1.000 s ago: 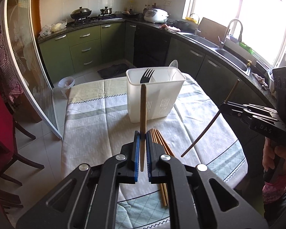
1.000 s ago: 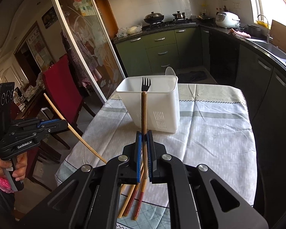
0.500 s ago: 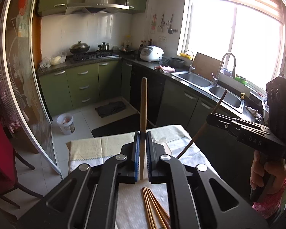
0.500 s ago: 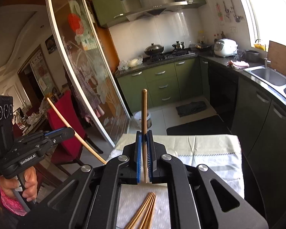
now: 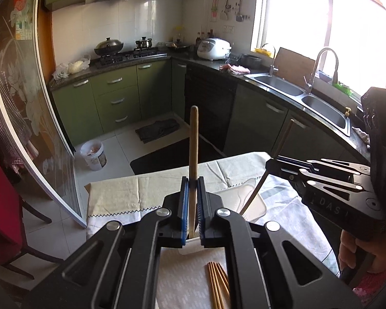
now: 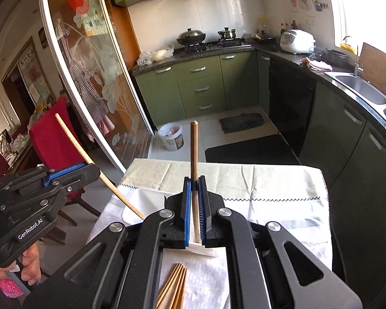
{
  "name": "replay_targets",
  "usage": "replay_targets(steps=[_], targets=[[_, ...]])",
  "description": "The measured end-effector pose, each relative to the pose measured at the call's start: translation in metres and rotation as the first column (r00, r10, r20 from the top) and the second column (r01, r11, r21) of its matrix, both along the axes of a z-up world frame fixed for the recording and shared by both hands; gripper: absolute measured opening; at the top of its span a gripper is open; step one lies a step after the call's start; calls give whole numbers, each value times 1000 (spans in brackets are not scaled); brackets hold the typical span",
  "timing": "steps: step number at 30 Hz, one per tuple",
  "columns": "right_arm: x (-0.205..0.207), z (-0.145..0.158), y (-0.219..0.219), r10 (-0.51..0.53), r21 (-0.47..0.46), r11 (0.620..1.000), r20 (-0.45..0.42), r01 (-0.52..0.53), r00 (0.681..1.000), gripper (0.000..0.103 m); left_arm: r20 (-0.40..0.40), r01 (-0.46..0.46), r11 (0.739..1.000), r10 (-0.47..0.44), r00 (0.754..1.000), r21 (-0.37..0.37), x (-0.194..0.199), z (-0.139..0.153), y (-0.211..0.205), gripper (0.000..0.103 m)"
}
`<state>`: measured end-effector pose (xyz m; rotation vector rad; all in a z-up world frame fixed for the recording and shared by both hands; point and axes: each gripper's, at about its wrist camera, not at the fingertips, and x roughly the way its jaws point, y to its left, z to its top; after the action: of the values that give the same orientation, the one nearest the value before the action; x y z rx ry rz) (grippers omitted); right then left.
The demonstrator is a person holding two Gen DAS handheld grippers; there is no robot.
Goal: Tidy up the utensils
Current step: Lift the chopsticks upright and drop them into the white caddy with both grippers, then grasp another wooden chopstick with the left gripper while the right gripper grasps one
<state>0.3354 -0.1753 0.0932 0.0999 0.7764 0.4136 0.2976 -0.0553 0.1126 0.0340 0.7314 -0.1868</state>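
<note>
Left wrist view: left gripper (image 5: 192, 180) clamps upright chopstick (image 5: 193, 154); right gripper (image 6: 195, 180) clamps second chopstick (image 6: 194, 152); spare chopsticks (image 5: 217, 284) on desk (image 5: 115, 193).

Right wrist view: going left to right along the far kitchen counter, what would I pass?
Plastic bags → lidded wok → small pot → white rice cooker → pink cloth → sink.

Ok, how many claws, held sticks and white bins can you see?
Claws: 2 (left claw, right claw)
Held sticks: 2 (left stick, right stick)
White bins: 1 (bin)
Total: 5
</note>
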Motion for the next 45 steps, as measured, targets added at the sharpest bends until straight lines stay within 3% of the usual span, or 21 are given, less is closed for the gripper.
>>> replay_targets(steps=[6, 9, 14, 17, 19, 23, 29, 35, 45], targets=[[-6, -16, 2, 22, 1, 1000, -15, -22, 1000, 9, -36, -7, 1000, 7, 999, 17, 5, -15, 2, 8], [-19, -9, -3, 17, -2, 1000, 18, -17, 1000, 14, -42, -10, 1000, 11, 999, 22, 4, -13, 4, 19], [-53, 10, -21, 30, 44, 998, 62, -33, 998, 18, -59, -11, 1000, 12, 998, 22, -11, -10, 6, 23], [-81, 9, -41, 28, 60, 998, 78, -32, 997, 23, -121, -1, 1000, 3, 993, 12, -24, -23, 8, 26], [-100, 1, -55, 22, 59, 998, 76, -27, 997, 23, -215, 6, 1000, -7, 977, -1, -31, -46, 9, 27], [-133, -33, -85, -1, 109, 994, 35, -3, 999, 23, -414, 32, 999, -39, 909, -23, -42, -114, 7, 27], [-172, -92, -122, -57, 224, 972, -35, 64, 998, 29, -569, 64, 998, -53, 821, -1, -50, -187, -10, 27], [-186, -130, -133, -53, 275, 958, -113, 82, 992, 29, -582, 92, 993, -33, 813, 72, -49, -207, -21, 27], [-183, -150, -128, -29, 315, 946, -162, 79, 986, 29, -610, 113, 985, -13, 792, 127, -49, -225, -23, 27]])
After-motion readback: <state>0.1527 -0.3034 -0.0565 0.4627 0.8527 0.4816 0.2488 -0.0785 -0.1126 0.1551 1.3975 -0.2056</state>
